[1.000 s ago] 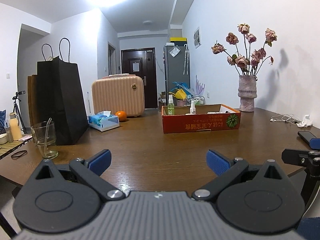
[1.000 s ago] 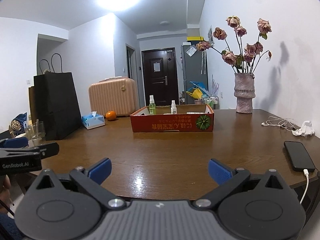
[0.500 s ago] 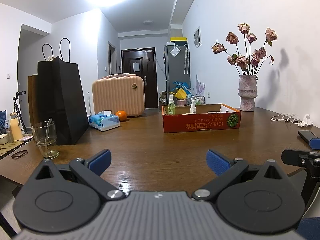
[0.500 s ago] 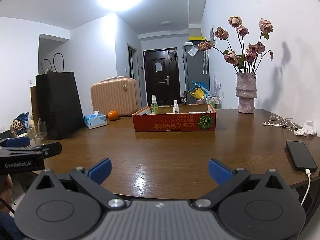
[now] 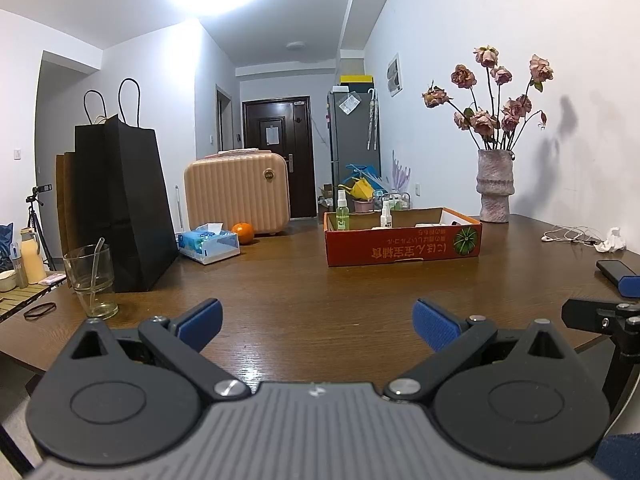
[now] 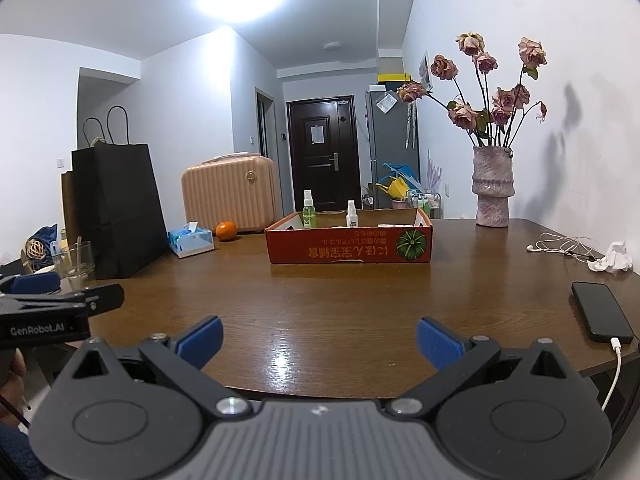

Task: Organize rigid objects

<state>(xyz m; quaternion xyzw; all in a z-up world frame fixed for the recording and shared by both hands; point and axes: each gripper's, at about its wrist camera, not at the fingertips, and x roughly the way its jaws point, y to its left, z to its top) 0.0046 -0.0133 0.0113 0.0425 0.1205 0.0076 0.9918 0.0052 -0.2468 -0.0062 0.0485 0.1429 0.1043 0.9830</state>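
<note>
Currently hovering low over the near edge of the worktop [image 5: 300, 292]: left hand-held gripper [image 5: 318, 318] and right hand-held gripper [image 6: 320, 336], both released, blue pads spread wide, nothing between them.

Far across the middle, seen from both: red cardboard box [image 5: 404, 246], with green spray bottle [image 5: 342, 214] and white spray bottle [image 5: 386, 216] standing upright inside near its left end; further flat pale items toward its right end, too small to name.

Left of the box: orange [image 5: 243, 233], tissue box [image 5: 208, 242], black paper bag [image 5: 120, 208], drinking glass [image 5: 90, 280]. Right: vase [image 5: 494, 186], earphones [image 6: 564, 246], phone [image 6: 600, 312] on its cable.

Fits two stages alike: bottles gathered in the box as a finished arrangement, or waiting there to be sorted. Cannot tell which, so no telling which item comes next.

For any grasp here, probably best to:
- travel level and high enough to clear the near box wall, then come down from above;
- take a bottle round its body, not the spray head; tall, narrow and likely light, so easy to tip with a glancing pad;
- centre the pads before closing, and close gently;
- work one side at a time, staying well apart from the other tool;
- steer clear of the cable and the glass at the worktop edges.
</note>
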